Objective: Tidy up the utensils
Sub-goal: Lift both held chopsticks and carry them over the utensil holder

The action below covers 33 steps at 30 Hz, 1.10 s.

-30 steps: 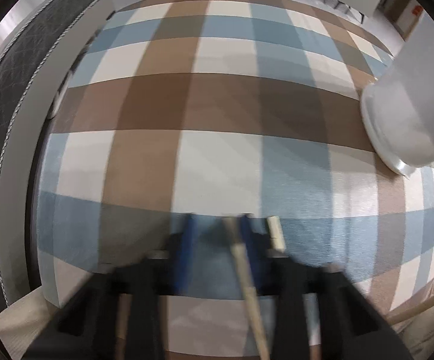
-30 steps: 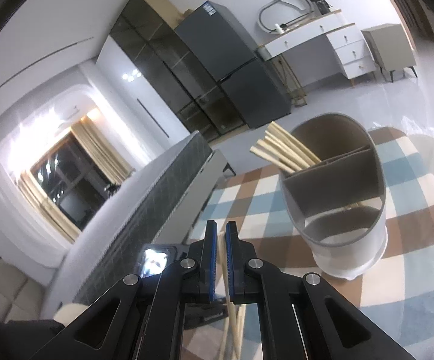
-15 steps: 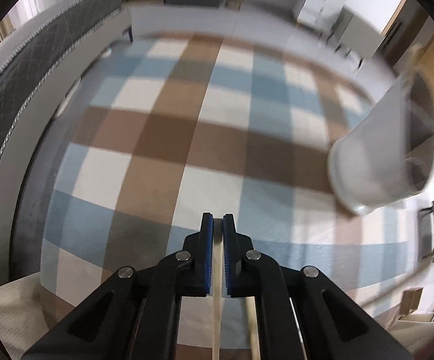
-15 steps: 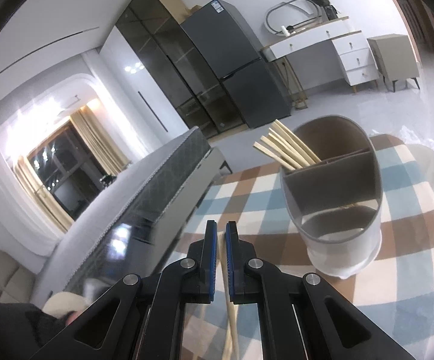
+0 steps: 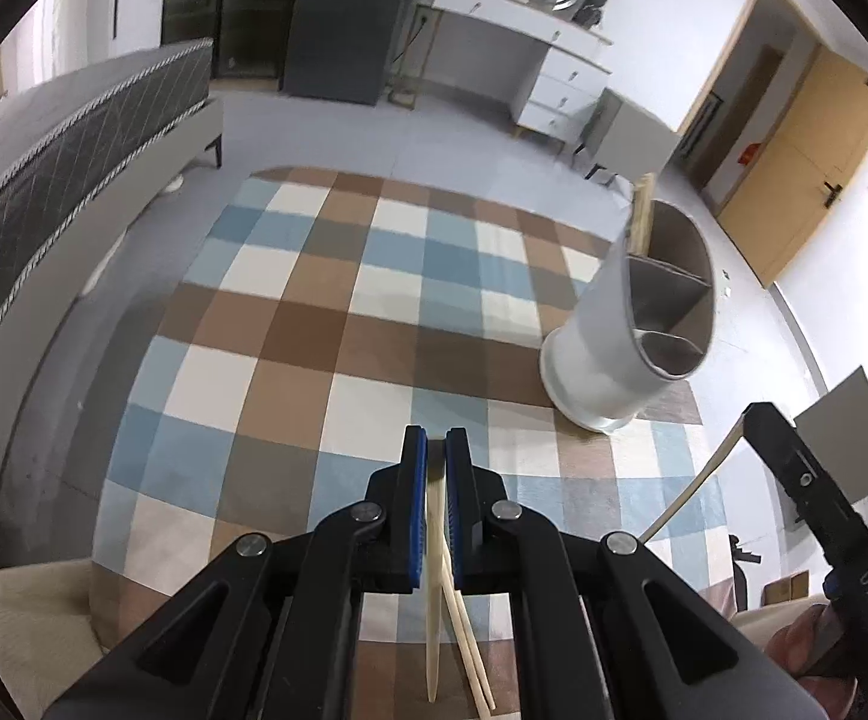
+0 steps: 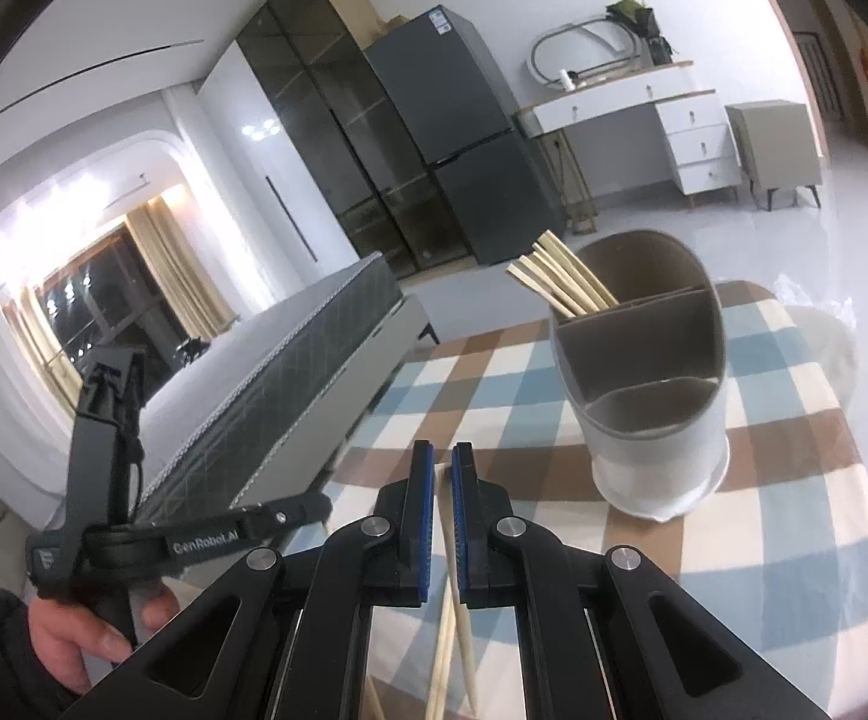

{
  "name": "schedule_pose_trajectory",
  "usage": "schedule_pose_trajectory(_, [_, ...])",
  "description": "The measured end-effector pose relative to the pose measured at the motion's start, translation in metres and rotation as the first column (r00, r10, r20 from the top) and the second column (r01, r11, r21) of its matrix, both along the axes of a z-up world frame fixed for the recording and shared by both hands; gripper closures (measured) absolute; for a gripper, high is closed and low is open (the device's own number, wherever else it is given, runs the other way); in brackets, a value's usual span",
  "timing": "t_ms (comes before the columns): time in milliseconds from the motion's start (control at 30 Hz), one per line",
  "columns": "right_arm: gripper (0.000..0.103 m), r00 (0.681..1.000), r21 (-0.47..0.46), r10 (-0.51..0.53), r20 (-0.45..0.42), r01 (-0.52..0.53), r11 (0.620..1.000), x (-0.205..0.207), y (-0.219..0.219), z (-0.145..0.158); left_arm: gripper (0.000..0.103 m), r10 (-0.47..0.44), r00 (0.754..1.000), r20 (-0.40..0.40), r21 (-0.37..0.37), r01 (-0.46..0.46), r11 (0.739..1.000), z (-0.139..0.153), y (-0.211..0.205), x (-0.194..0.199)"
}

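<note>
Above the checked tablecloth (image 5: 290, 324) | left gripper (image 5: 436, 450) is pinching chopsticks (image 5: 434, 600), right gripper (image 6: 443, 462) is clamping another pair (image 6: 455, 630) | holder (image 6: 644, 396) is standing near | judged light, stiff, slippery; gripping mid-shaft is steadying them

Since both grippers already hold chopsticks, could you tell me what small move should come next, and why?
Probably carry the left gripper toward the holder on the cloth. It is shut on chopsticks, and the holder's back section already has chopsticks. The right gripper, also shut on chopsticks, can follow.
</note>
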State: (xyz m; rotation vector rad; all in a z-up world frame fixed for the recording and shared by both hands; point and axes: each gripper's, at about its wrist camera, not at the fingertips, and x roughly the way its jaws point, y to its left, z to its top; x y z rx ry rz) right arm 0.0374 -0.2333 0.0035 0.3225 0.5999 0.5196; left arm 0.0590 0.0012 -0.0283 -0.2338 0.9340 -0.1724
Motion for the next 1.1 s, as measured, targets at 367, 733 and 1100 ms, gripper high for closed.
schedule_pose_trajectory(367, [0.098,0.999,-0.038,-0.040,0.018,0.041,0.998,-0.022,0.002,0.007,0.101,-0.083,0.996,0.027,-0.020,0.084,0.996,0.021,-0.010,-0.011])
schedule_pose_trajectory(733, [0.098,0.995,-0.022,-0.093,0.024,0.093,0.995,-0.031,-0.014,0.019,0.101,-0.133,0.990,0.044,-0.074,0.136,0.988,0.044,-0.019,-0.012])
schedule_pose_trajectory(1100, [0.098,0.989,-0.056,-0.123,0.083,0.128,0.990,-0.016,-0.034,0.047,0.101,-0.191,0.976,0.105,-0.118,0.203,0.972,0.078,-0.044,0.007])
